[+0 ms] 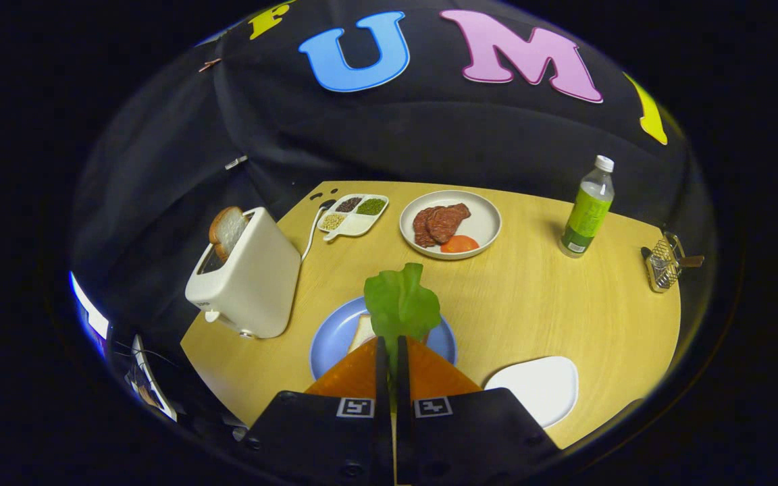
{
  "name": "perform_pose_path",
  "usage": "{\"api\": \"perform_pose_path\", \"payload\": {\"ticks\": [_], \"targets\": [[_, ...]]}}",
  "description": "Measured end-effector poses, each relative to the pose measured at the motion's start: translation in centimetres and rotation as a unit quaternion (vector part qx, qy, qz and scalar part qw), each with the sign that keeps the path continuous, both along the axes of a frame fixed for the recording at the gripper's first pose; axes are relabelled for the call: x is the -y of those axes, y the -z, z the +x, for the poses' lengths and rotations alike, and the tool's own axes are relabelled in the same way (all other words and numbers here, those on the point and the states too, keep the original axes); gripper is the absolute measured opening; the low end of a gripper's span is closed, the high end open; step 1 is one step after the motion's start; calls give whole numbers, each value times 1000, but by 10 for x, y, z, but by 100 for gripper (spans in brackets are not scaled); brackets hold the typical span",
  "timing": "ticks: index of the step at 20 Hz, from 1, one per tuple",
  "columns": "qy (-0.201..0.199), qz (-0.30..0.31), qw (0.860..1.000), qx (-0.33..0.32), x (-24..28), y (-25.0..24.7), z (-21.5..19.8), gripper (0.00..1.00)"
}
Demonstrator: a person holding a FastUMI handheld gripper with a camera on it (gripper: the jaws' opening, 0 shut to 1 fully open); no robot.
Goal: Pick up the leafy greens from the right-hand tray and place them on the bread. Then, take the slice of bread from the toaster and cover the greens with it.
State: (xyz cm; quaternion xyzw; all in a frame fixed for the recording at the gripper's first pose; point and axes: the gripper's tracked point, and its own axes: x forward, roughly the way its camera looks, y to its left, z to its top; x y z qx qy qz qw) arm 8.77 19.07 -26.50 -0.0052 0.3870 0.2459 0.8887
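Lettuce (401, 300) is pinched between the closed fingers of the gripper (387, 343) above the bread (363, 332) on the blue plate (335, 337) near the table's (531, 304) front edge, so, in my judgement, lower it flat over the slice before opening.

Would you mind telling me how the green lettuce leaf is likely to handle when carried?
The green lettuce leaf, pinched in the hand-held gripper, looks thin and light. Its ruffled edge stands free above the blue plate, so it probably flexes and could tear if squeezed.
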Motion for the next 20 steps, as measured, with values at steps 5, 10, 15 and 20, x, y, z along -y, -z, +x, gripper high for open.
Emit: {"api": "perform_pose_path", "payload": {"ticks": [5, 10, 15, 20], "targets": [[-12, -34, 999, -22, -24, 38, 0, 8], [-13, -56, 998, -39, -35, 62, 1, 22], [-9, -73, 997, -40, -36, 70, 2, 52], [-10, -76, 997, -19, -33, 59, 2, 89]]}}
